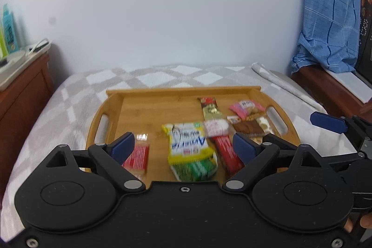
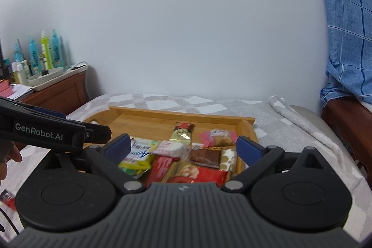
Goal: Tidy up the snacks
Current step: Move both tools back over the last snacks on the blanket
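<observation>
I see a bamboo tray (image 1: 111,106) on a grey-and-white checked blanket (image 1: 69,94); every snack lies in or near that tray. My left gripper (image 1: 183,145) is spread wide with nothing between its blue pads, tilted down over the tray's near edge. Only its camera shows the red-and-white wafer pack (image 1: 137,156) alone in the tray's left part and the yellow-and-green packet (image 1: 189,148) at the middle. My right gripper (image 2: 182,148) is also wide and empty, pointing down at the right-hand pile. Only its camera shows the bottles (image 2: 44,52) on the cabinet beyond the tray's left end.
</observation>
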